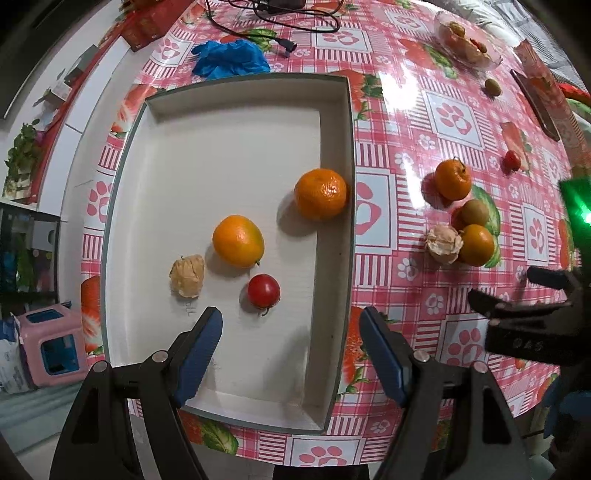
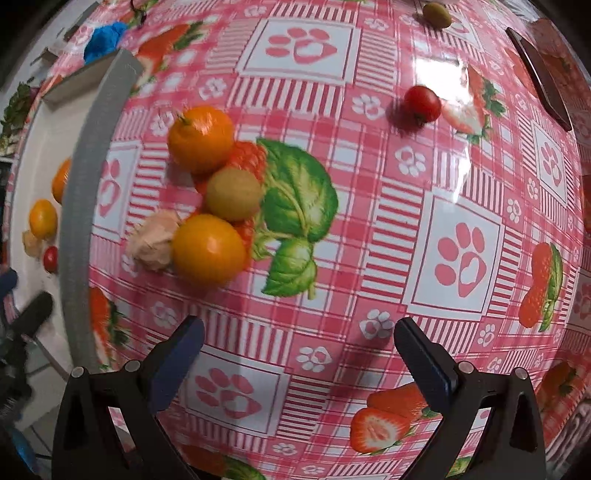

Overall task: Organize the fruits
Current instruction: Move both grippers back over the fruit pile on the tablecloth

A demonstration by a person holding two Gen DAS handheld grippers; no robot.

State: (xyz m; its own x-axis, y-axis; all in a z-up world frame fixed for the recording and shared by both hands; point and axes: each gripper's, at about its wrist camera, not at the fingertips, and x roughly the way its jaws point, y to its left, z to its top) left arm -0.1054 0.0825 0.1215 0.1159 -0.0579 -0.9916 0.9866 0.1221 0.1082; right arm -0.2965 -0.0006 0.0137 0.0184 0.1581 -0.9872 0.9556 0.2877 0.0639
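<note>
A white tray holds a mandarin, an orange-yellow fruit, a cherry tomato and a papery husk fruit. My left gripper is open and empty above the tray's near end. On the tablecloth right of the tray lie a mandarin, a kiwi, a yellow-orange fruit, a husk fruit and a cherry tomato. My right gripper is open and empty, nearer than this cluster. It also shows in the left wrist view.
The tray's grey rim stands left of the cluster. A glass dish of fruit, an olive-green fruit, a dark phone, a blue glove and a black cable lie farther back. The table edge curves at left.
</note>
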